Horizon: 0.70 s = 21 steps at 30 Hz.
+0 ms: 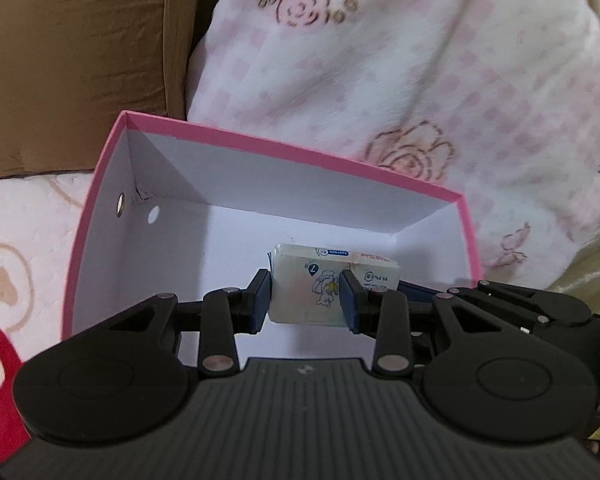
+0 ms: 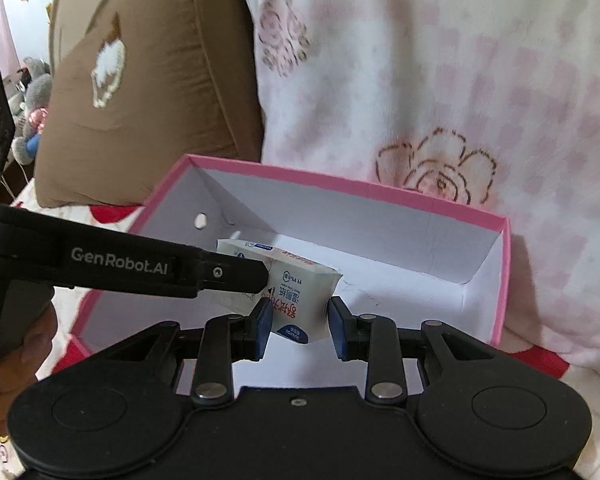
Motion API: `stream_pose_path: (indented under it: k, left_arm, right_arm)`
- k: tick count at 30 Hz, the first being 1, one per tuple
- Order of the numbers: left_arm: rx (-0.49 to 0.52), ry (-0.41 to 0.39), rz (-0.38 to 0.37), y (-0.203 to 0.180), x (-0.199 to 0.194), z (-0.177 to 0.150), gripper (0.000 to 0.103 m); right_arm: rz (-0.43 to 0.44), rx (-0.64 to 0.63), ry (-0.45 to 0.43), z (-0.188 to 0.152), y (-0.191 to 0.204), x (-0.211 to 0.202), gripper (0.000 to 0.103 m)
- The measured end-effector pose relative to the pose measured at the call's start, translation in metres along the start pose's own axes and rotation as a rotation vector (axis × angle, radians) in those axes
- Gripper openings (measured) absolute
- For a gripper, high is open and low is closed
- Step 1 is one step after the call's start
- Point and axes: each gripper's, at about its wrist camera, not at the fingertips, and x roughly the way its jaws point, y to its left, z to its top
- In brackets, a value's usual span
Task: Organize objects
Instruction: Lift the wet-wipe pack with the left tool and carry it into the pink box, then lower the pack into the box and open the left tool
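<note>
1. Lowering a soft white wet-wipe pack [image 1: 332,288] into the pink box [image 1: 320,152] on the bed – placing step, well under way.
2. Left tongs [image 1: 305,302] nearly closed, pads pinching the pack's near end.
3. Right tongs [image 2: 297,317] nearly closed too, clamped on the same pack [image 2: 296,296], other end.
4. Pack hanging just above the white box floor, towards 6 o'clock of the box interior.
5. Nothing else visible inside; far half at 12 o'clock bare.
6. Next, probably: ease down, then release both grips together, without snagging the near wall.
7. Brown cushion [image 2: 140,92] at 10 o'clock, rose-print blanket [image 2: 440,100] behind.
</note>
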Motion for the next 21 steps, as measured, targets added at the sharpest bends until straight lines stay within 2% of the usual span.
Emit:
stream_pose_path:
  k: [8,18,21]
  left_arm:
    - [-0.073,0.029,0.010,0.009,0.032,0.009,0.035]
    - [-0.068,0.053,0.071,0.014,0.062,0.011,0.031]
    - [-0.078,0.071,0.082,0.018,0.070,0.009,0.028]
  right_arm:
    - [-0.027,0.007,0.071,0.010,-0.011,0.033,0.036]
    - [-0.067,-0.014,0.110,0.013,-0.015,0.061,0.035]
    - [-0.078,-0.003,0.141,0.016,-0.016,0.074,0.031]
